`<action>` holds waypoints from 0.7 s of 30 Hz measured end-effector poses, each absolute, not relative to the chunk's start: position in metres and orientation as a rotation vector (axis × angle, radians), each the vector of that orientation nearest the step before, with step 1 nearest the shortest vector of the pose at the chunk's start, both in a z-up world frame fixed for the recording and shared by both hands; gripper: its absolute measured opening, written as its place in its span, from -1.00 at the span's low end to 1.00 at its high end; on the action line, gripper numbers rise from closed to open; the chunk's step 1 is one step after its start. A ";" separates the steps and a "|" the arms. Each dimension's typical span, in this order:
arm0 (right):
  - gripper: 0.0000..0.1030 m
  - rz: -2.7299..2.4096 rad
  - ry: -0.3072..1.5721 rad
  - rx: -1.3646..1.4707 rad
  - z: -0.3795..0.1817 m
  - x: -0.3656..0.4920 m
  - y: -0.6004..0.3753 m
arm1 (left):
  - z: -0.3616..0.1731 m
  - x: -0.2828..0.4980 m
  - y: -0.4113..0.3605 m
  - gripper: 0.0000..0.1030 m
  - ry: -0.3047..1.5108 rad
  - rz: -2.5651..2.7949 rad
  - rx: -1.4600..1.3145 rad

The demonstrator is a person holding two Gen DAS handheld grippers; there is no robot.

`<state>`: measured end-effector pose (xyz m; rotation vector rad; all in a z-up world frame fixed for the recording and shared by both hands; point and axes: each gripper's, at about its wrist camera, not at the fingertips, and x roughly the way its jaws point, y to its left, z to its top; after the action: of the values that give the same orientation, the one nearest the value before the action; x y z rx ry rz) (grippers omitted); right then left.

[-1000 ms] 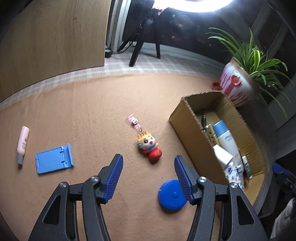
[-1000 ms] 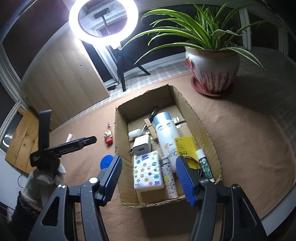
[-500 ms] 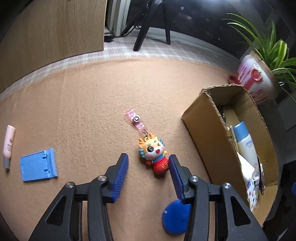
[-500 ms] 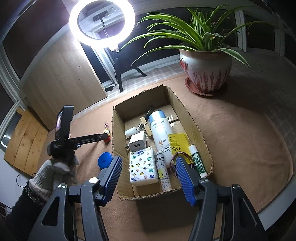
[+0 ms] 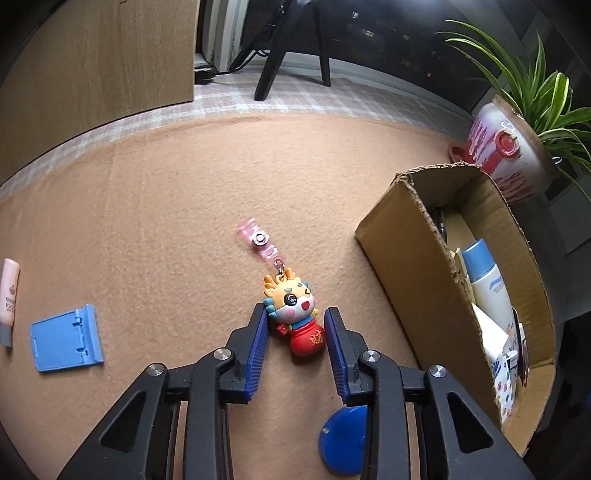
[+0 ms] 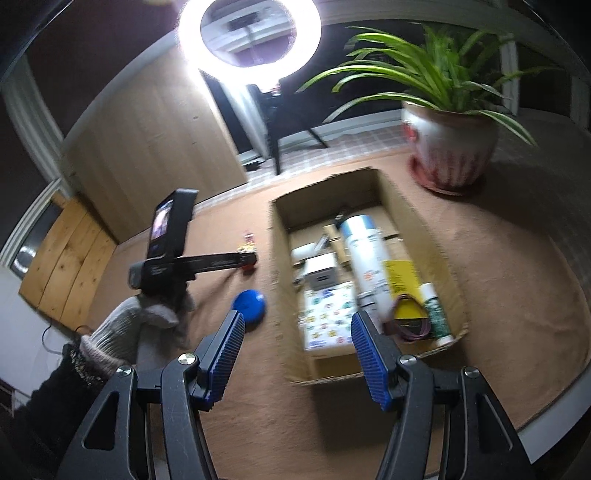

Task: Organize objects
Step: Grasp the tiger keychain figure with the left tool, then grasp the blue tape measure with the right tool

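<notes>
L gripper is angled down over the tan felt mat; its jaws are closing, w/ the dragon keychain lying between the blue pads, a sliver of gap seen each side. R gripper is held over the cardboard box, fingers apart, nothing between them.

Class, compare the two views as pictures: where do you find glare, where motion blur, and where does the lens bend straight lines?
Right wrist view: the ring light blows out to white glare, and the cardboard box and its contents are smeared by motion blur. Left wrist view: mostly sharp, only the pink strap of the dragon charm is blurred; the carpet edge bows under fisheye distortion.
</notes>
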<state>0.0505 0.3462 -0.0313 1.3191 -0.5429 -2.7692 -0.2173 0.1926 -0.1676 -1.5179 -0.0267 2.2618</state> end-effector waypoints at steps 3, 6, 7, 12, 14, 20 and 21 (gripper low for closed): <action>0.10 -2.707 -0.528 1.320 -0.033 0.049 0.324 | -0.167 -0.212 0.183 -0.61 -0.036 2.254 -1.525; 0.10 -2.645 -0.484 1.339 -0.040 0.043 0.300 | -0.166 -0.205 0.170 -0.61 -0.035 2.250 -1.528; 0.10 -2.633 -0.471 1.349 -0.043 0.041 0.293 | -0.167 -0.203 0.165 -0.61 -0.038 2.248 -1.531; 0.10 -2.527 -0.477 1.420 -0.067 0.023 0.260 | -0.165 -0.186 0.133 -0.61 -0.060 2.251 -1.537; 0.10 -2.504 -0.469 1.446 -0.076 0.015 0.249 | -0.165 -0.176 0.119 -0.61 -0.065 2.257 -1.540; 0.09 -2.546 -0.425 1.572 -0.106 -0.020 0.229 | -0.167 -0.149 0.081 -0.61 -0.105 2.258 -1.555; 0.09 -2.565 -0.425 1.595 -0.111 -0.026 0.228 | -0.167 -0.145 0.075 -0.61 -0.115 2.261 -1.554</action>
<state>-0.0262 0.2280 -0.1112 1.5953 -0.4247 -2.5650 -0.1447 0.0749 -0.1669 -1.5541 -0.1152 2.2610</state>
